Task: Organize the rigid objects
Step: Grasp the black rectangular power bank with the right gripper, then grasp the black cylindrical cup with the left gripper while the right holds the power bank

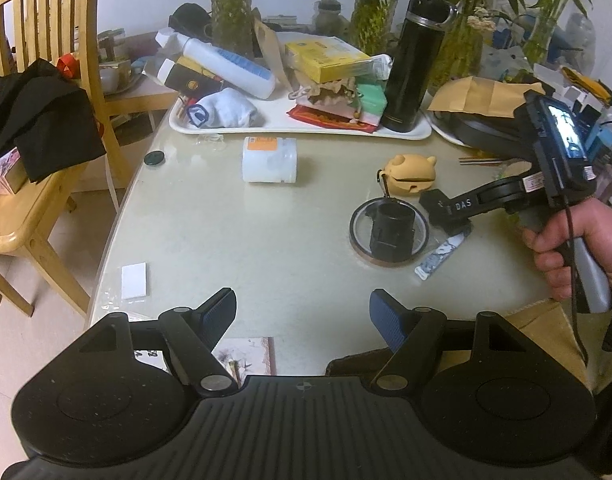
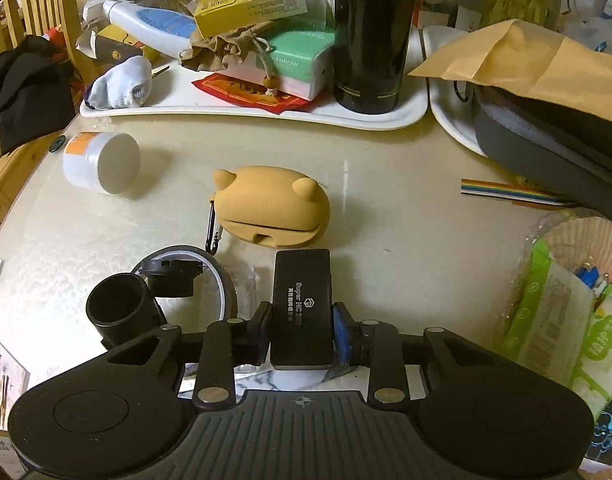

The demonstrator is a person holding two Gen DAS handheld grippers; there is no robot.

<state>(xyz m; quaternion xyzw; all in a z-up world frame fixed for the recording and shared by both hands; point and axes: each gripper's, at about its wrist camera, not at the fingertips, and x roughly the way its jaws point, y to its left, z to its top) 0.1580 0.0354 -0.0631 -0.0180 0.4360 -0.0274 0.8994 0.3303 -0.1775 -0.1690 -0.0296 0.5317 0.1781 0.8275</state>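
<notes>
The right hand-held gripper [image 2: 301,330] clamps a black rectangular box [image 2: 301,308] on the worktop [image 2: 406,232], while the left hand-held gripper [image 1: 302,314] hangs wide open, empty.

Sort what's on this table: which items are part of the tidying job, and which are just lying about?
In the job:
- black box, pinched in the right tongs
- tan case
- white jar, on its side
- tape ring around a black tube
- white tray

Lying about:
- brown envelope
- rainbow ribbon cable
- wooden chair
</notes>
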